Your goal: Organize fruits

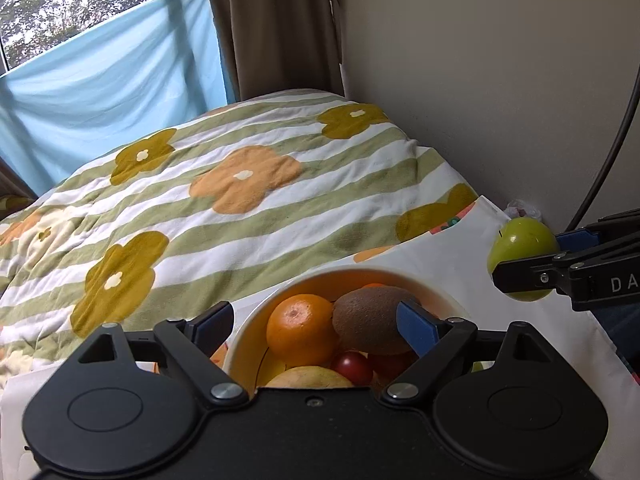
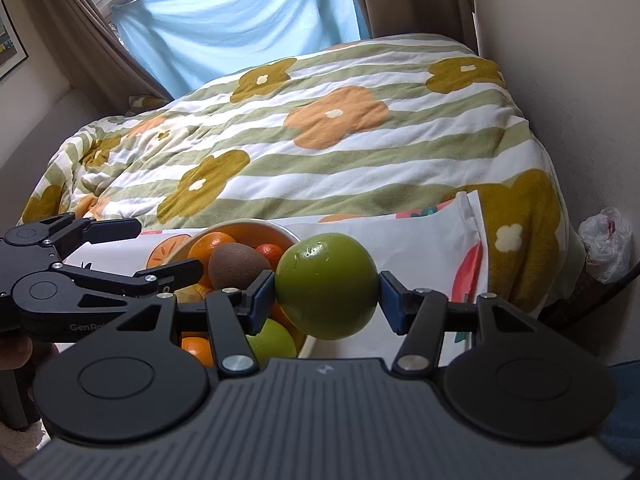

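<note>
A white bowl [image 1: 244, 344] holds an orange [image 1: 302, 328], a brown kiwi [image 1: 370, 320], a small red fruit [image 1: 354, 366] and a pale yellow fruit [image 1: 308, 378]. My left gripper [image 1: 316, 322] is open over the bowl, its fingers astride the orange and kiwi, holding nothing. My right gripper [image 2: 328, 288] is shut on a green apple [image 2: 326, 284], held in the air just right of the bowl [image 2: 294, 236]. The green apple [image 1: 522, 246] also shows at the right of the left wrist view. The left gripper [image 2: 168, 246] shows in the right wrist view.
The bowl stands on a white fruit-print cloth [image 1: 440, 264] on a table. Beyond lies a bed with a striped flower quilt [image 1: 240, 184]. A wall [image 1: 480, 60] is at the right, with a white plastic bag [image 2: 604, 244] on the floor. A blue cloth [image 2: 240, 12] hangs over the window.
</note>
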